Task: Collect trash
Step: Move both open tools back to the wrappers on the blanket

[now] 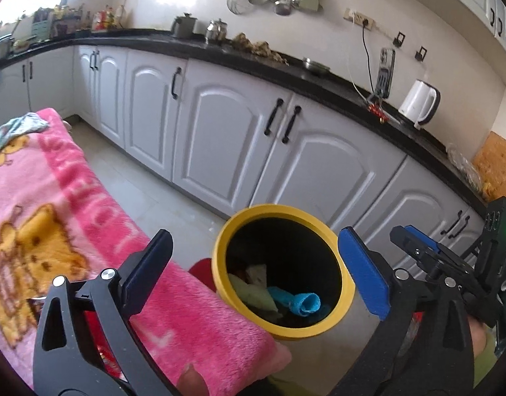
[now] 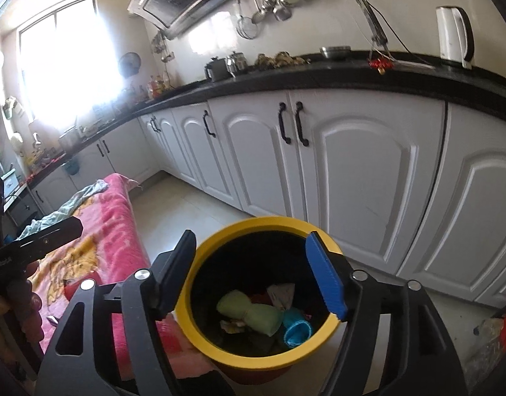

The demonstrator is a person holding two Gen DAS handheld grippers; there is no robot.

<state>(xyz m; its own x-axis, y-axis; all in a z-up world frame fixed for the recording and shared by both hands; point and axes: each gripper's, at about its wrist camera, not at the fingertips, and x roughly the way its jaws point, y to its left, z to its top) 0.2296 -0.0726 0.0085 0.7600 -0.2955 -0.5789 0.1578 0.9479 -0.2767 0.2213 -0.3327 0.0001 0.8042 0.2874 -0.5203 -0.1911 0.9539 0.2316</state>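
A yellow-rimmed trash bin [image 1: 272, 210] stands on the floor beside the pink blanket. Inside it lie a rolled blue cloth [image 1: 305, 303], a green wad [image 2: 249, 313] and crumpled paper [image 2: 281, 292]. My left gripper [image 1: 256, 274] hangs open over the bin's mouth, its fingers wide apart with nothing between them. My right gripper [image 2: 251, 277] is also open just above the bin rim [image 2: 253, 359], with nothing in its jaws. In the left wrist view the right gripper [image 1: 411, 241] shows at the right edge.
A pink cartoon blanket [image 1: 71, 214] covers a low surface left of the bin, with a grey-green cloth [image 2: 71, 204] at its far end. White cabinets [image 1: 219, 145] under a black counter [image 1: 286, 72] run behind. A white kettle [image 1: 419, 102] stands on the counter.
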